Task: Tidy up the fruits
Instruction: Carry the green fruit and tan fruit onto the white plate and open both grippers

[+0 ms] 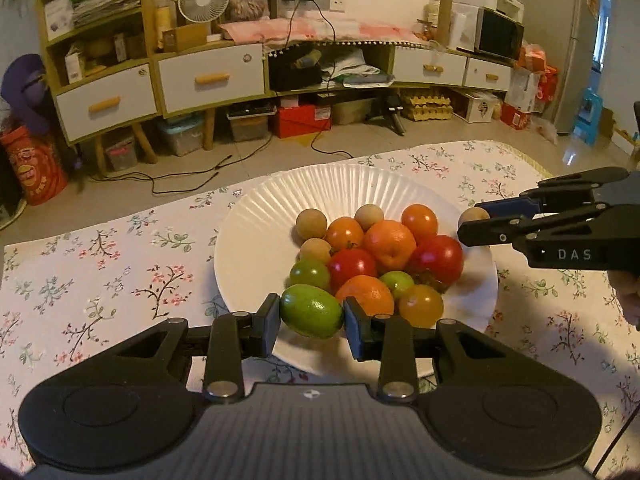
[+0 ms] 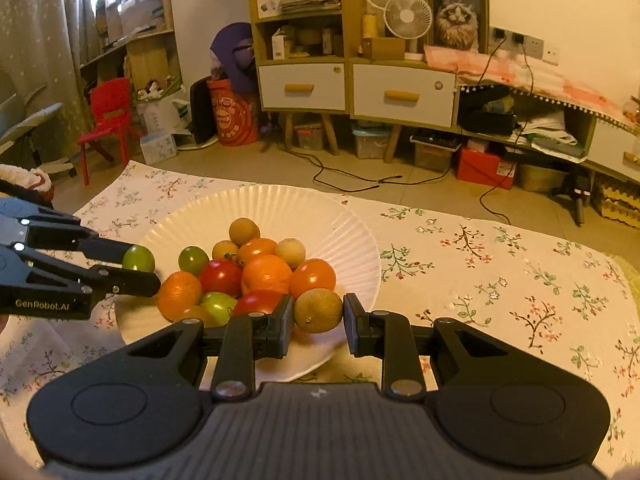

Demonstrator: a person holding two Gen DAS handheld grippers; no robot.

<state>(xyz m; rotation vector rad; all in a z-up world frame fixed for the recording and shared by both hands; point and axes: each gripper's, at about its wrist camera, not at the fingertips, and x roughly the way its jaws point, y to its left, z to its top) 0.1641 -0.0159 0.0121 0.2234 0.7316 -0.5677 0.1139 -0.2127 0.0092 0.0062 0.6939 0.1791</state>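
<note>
A white ribbed plate (image 1: pixel 280 216) on the floral tablecloth holds a pile of fruit (image 1: pixel 384 252): red and orange tomatoes, oranges, green fruits and tan longans. My left gripper (image 1: pixel 311 314) is shut on a green fruit (image 1: pixel 312 311) above the plate's near edge. My right gripper (image 2: pixel 319 312) is shut on a tan longan (image 2: pixel 318 310) above the plate's (image 2: pixel 320 216) right edge. In the left wrist view the right gripper (image 1: pixel 476 222) comes in from the right with the longan (image 1: pixel 472 216). In the right wrist view the left gripper (image 2: pixel 140 266) comes in from the left with the green fruit (image 2: pixel 139 258).
The floral tablecloth (image 1: pixel 100 272) covers the table around the plate. Beyond the table's far edge are the floor, cables, a sideboard with drawers (image 1: pixel 212 78) and storage boxes. A red chair (image 2: pixel 108 116) stands at the left in the right wrist view.
</note>
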